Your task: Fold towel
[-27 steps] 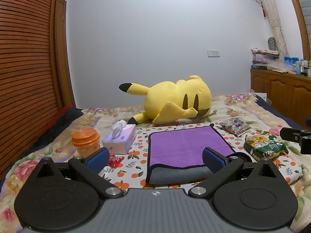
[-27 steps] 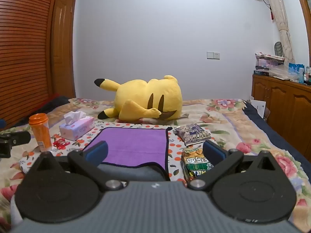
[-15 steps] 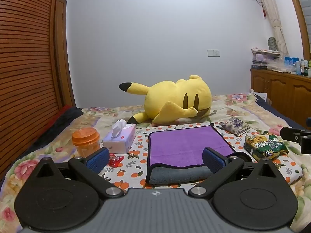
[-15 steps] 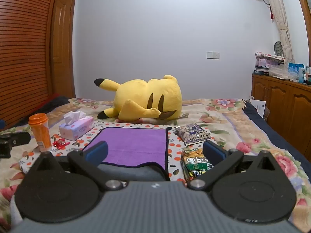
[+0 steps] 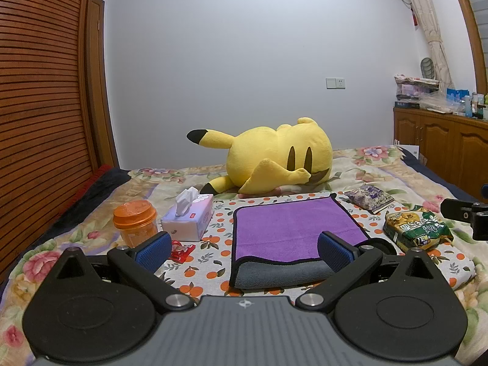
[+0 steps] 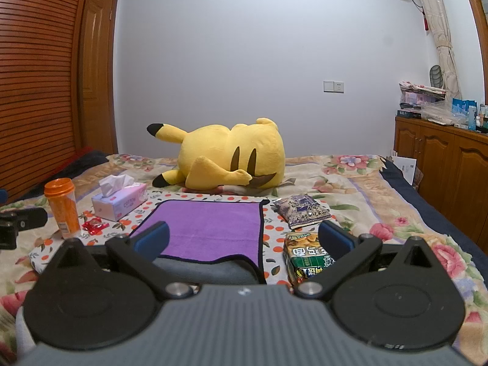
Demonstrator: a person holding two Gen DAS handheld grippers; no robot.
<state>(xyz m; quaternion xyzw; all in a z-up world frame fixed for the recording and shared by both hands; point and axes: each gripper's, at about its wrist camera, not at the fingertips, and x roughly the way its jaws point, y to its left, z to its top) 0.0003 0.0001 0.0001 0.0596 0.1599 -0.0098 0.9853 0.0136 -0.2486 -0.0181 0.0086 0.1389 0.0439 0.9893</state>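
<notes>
Ahead of both spread, empty grippers, left gripper (image 5: 242, 251) and right gripper (image 6: 242, 239), we see the purple towel (image 5: 289, 227) half-folded; next, pinch its near folded edge.

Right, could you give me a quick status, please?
Both grippers open, empty. Towel flat, near edge turned up. Snack bag close beside it.
</notes>
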